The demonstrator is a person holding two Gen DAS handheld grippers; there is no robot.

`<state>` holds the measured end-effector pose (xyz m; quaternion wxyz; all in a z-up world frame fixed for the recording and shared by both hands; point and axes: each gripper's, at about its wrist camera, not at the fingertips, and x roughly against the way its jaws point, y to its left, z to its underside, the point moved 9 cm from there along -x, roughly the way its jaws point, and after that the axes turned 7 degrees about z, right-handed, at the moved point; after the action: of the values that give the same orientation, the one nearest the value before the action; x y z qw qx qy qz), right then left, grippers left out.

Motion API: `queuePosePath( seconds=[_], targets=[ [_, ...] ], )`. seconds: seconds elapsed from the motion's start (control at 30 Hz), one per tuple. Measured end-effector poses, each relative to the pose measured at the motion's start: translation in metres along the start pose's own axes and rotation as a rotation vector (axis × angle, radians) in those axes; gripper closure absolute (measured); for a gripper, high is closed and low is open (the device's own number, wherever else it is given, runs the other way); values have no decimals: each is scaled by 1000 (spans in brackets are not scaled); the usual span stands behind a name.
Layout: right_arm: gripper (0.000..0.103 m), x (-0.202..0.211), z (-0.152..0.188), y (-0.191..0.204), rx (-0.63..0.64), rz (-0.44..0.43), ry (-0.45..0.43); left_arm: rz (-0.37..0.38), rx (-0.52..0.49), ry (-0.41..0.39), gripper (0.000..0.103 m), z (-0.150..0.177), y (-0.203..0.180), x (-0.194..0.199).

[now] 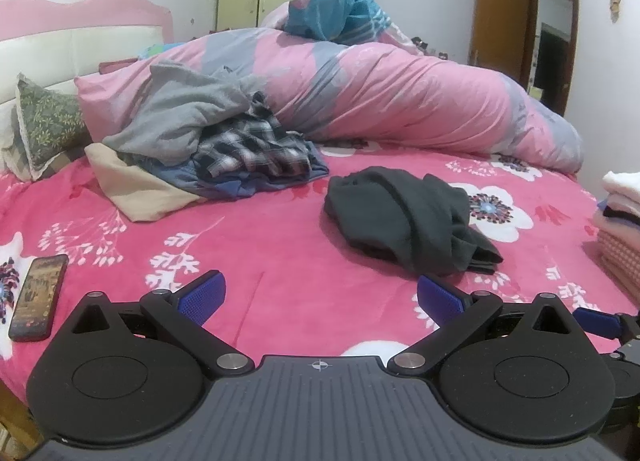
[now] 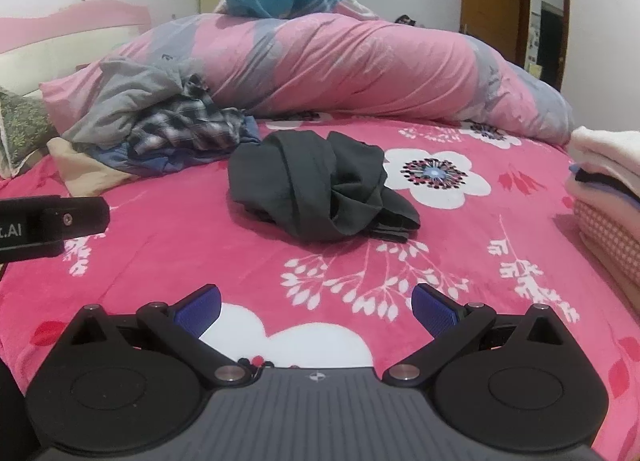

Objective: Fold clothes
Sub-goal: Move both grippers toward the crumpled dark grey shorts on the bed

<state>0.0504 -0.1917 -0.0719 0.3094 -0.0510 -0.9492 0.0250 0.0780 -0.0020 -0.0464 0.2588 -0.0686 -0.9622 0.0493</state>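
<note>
- hovering over the bright pink flowered bedspread [image 1: 248, 245], my left gripper [image 1: 320, 297] has its jaws spread wide, pinching nothing.
- my right gripper [image 2: 316, 303] is likewise spread and bare-handed.
- a crumpled dark grey garment [image 2: 316, 185] lies mid-bed, ahead of both grippers and apart from them.
- behind it to the left sits a heap of unfolded grey, plaid and blue clothes [image 1: 208, 141].
- a stack of folded clothes [image 2: 608, 189] sits at the right edge.
- a black phone [image 1: 38, 297] lies to my left.
</note>
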Motion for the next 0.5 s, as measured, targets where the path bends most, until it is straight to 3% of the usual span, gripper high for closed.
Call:
queuePosePath(
  seconds=[0.5],
  targets=[
    [0,6,1,-11,-43,61,-3,33,25,1,0,5,-4,-7]
  ],
)
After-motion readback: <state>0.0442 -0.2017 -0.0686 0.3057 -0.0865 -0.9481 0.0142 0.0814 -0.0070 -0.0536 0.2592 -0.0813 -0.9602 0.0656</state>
